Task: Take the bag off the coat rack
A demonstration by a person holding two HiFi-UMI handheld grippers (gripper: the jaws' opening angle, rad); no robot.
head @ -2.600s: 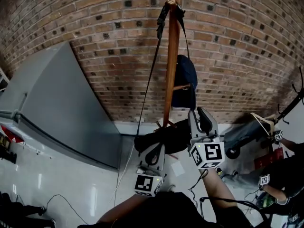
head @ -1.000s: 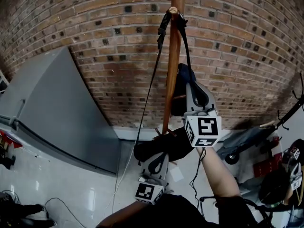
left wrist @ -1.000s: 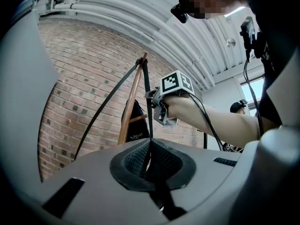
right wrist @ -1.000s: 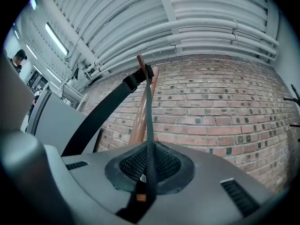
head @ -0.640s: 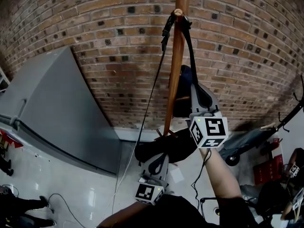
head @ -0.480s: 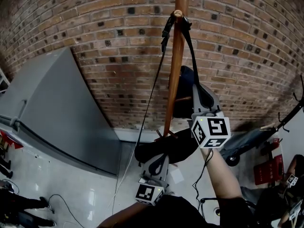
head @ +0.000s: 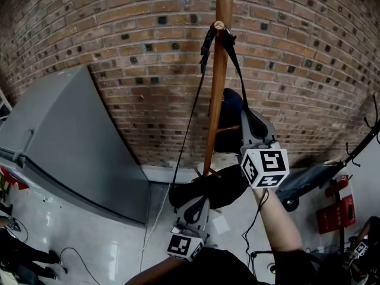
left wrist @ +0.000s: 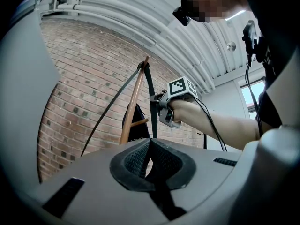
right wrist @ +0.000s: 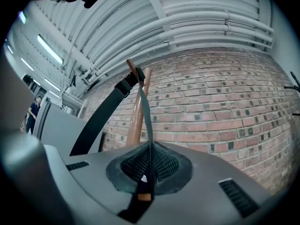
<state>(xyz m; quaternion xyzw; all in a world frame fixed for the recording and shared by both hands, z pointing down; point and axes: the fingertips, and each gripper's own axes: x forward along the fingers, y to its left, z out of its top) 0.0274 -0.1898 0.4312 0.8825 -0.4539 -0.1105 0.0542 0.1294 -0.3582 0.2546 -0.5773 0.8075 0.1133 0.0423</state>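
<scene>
Against a red brick wall (head: 119,34) stands a slim brown wooden coat rack (head: 218,88). From the small round peg (head: 218,25) near its top hangs a long black webbing strap (right wrist: 101,118). The two parts of this strap go down from the peg, one on each side of the pole, to a soft black fabric bag (head: 208,186). The bag hangs low, close to the foot of the rack, so it is not yet off the rack.

The right gripper (right wrist: 150,149) is raised beside the pole, on the right part of the strap, between the peg and the bag. Its jaws have just been closing. In the right gripper view the thin edge of the strap runs straight between the two dark pads, which press on it from both sides.

The left gripper (left wrist: 149,146) is lower, just under the black bag in the head view. In the left gripper view its jaws stand together and are empty. Whether this gripper touches the bag, I cannot tell.

A second thing of dark blue cloth (head: 231,117) hangs on a lower side peg of the same rack, behind the right gripper. To the left of the rack, a large grey metal cabinet (head: 71,135) stands on the glossy pale floor (head: 89,242), well apart from the bag.
</scene>
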